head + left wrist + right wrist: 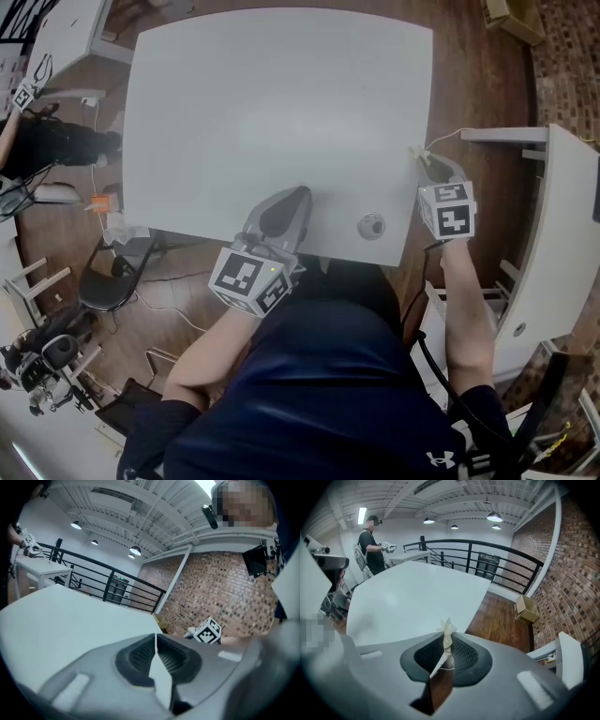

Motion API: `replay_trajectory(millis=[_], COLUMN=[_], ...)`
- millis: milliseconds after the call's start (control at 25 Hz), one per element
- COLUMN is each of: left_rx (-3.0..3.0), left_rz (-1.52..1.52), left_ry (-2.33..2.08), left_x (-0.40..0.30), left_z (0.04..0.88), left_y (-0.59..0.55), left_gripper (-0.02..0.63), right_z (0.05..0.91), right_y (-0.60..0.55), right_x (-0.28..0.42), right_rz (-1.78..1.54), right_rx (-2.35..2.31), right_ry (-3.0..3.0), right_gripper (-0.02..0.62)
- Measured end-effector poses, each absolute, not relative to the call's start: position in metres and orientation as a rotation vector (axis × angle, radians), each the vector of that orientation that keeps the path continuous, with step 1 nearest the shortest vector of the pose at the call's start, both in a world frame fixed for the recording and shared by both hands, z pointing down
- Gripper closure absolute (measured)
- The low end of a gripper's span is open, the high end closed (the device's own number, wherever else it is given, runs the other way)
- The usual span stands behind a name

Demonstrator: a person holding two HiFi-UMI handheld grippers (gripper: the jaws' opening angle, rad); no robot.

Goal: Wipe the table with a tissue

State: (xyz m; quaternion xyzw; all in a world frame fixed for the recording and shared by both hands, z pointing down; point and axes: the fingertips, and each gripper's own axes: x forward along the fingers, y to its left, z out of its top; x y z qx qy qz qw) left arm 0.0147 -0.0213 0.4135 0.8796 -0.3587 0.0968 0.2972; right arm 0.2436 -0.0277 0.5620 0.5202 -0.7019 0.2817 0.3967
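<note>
- The tissue (447,632) was a small, pale, twisted scrap pinched between the closed jaws of the right gripper (446,641), with only a little tuft poking out past the tips.
- In the head view that scrap (416,153) sat at the right edge of the white table (262,103), just over its rim.
- It looked very light, soft and limp, and likely to tear or slip out if dragged hard. A hold nearer its bunched middle would probably leave more of it free to touch the surface.
- The left gripper (156,637) had its jaws drawn together at the tips with nothing between them. It lay over the near edge of the table.
- A small round grey fitting (372,226) sat in the tabletop between the two grippers.
- No spill or dirt showed on the tabletop.
</note>
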Motion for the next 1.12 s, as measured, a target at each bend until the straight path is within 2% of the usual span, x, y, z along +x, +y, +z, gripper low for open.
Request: replay_trajectory(millis=[400, 640, 1120], left_rx=[2.362, 2.362, 2.4], left_rz=[0.159, 0.119, 0.037], left_ry=[-1.054, -1.148, -1.157], left_x=[-0.033, -0.07, -0.08], left_z=[0.376, 0.361, 0.335], left_y=[-0.022, -0.025, -0.015], left_gripper=[0.594, 0.594, 0.594], right_z=[0.459, 0.389, 0.306], right_y=[-0.013, -0.002, 0.008], right_x=[0.234, 0.204, 0.16], right_rz=[0.794, 0.785, 0.645], right_rx=[1.625, 1.778, 1.918], right_ry=[-1.964, -2.199, -2.434], right_gripper=[0.545, 0.545, 0.543])
